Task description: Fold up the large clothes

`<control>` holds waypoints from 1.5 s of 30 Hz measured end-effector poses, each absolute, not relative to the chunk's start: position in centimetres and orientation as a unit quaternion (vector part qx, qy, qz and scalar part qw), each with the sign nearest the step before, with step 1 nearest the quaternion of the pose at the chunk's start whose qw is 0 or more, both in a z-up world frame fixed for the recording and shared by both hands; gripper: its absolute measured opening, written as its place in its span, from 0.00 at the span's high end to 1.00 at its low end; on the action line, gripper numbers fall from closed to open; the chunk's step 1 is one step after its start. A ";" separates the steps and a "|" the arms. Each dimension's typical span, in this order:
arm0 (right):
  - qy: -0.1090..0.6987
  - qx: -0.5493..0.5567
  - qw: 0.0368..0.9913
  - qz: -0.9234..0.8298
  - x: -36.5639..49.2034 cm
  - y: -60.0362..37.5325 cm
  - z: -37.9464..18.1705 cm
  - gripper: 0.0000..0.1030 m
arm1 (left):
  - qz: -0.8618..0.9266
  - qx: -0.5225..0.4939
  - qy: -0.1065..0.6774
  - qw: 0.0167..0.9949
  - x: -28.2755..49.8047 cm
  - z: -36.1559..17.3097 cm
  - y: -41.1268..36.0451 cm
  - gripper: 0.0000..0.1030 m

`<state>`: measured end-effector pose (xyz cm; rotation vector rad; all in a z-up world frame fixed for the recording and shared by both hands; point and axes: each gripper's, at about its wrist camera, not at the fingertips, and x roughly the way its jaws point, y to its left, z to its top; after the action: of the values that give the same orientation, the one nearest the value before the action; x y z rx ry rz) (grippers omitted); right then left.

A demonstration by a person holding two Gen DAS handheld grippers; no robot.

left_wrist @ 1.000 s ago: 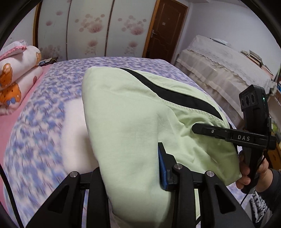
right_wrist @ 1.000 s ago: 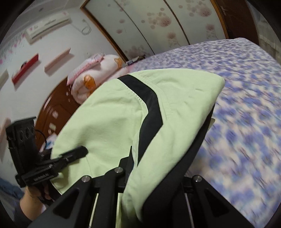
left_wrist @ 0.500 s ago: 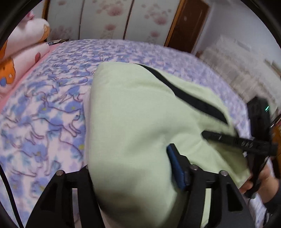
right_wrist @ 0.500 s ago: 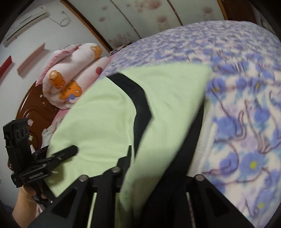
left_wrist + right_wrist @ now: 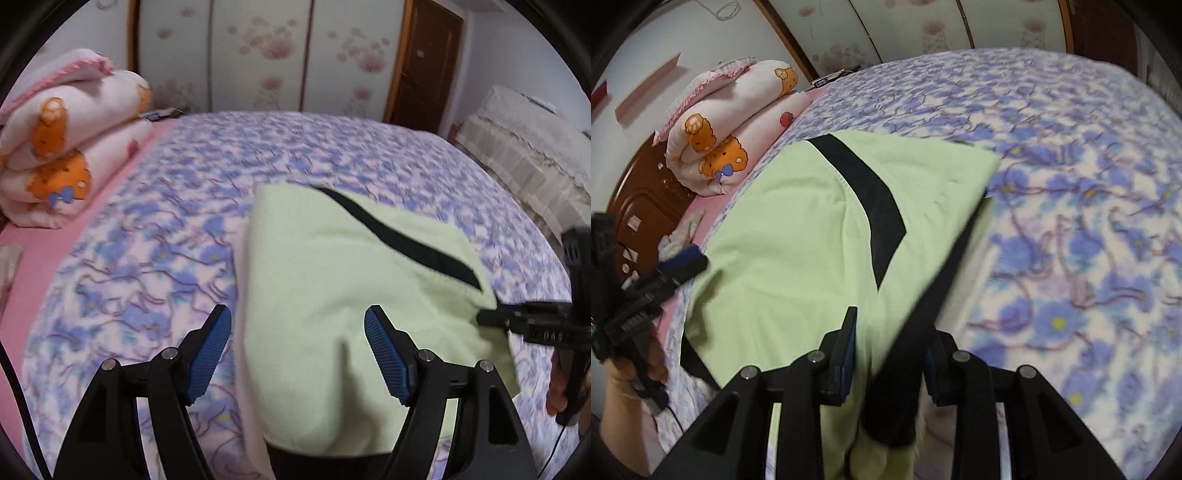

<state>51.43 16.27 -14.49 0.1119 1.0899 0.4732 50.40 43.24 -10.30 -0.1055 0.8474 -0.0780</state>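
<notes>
A light green garment [image 5: 332, 280] with a black stripe lies folded on the blue-flowered bedspread [image 5: 166, 258]. My left gripper [image 5: 299, 350] hovers low over its near left edge. Its jaws are opening wide, and neither blue pad presses the cloth that lies below them. In the right wrist view the garment [image 5: 798, 236] spreads out ahead, and a bunched fold of green and black cloth fills my right gripper [image 5: 890, 347]. Those jaws are opening too, with the cloth still touching both pads. Each gripper shows in the other's view, hand-held: the right gripper [image 5: 491, 319] at the garment's right edge, the left gripper [image 5: 683, 264] at its left edge.
A rolled pink quilt [image 5: 66, 147] with orange bears lies at the head of the bed, by a brown headboard [image 5: 646, 206]. Flowered wardrobe doors [image 5: 258, 55] and a brown door [image 5: 428, 62] stand beyond. Lace-covered furniture [image 5: 524, 155] flanks the bed's right side.
Both grippers came down and the garment went from hanging between them to lying on the bed. The left jaws spread and let go of the cloth. The right jaws widened a little.
</notes>
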 end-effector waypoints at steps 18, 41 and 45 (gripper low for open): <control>0.450 -0.006 0.873 0.190 46.0 18.5 -15.0 0.74 | 0.008 0.007 0.441 0.898 46.3 -14.2 37.8 0.74; 0.475 -0.017 0.864 0.165 42.4 14.4 -12.1 0.80 | 0.032 -0.030 0.447 0.894 41.9 -9.8 36.9 0.22; 0.469 -0.011 0.866 0.172 38.6 11.8 -7.9 0.80 | 0.030 -0.038 0.444 0.895 38.1 -6.2 34.5 0.21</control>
<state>38.62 11.82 -7.91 -0.0239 0.9820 0.3604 38.07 34.51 -6.21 -0.0780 0.9212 0.0621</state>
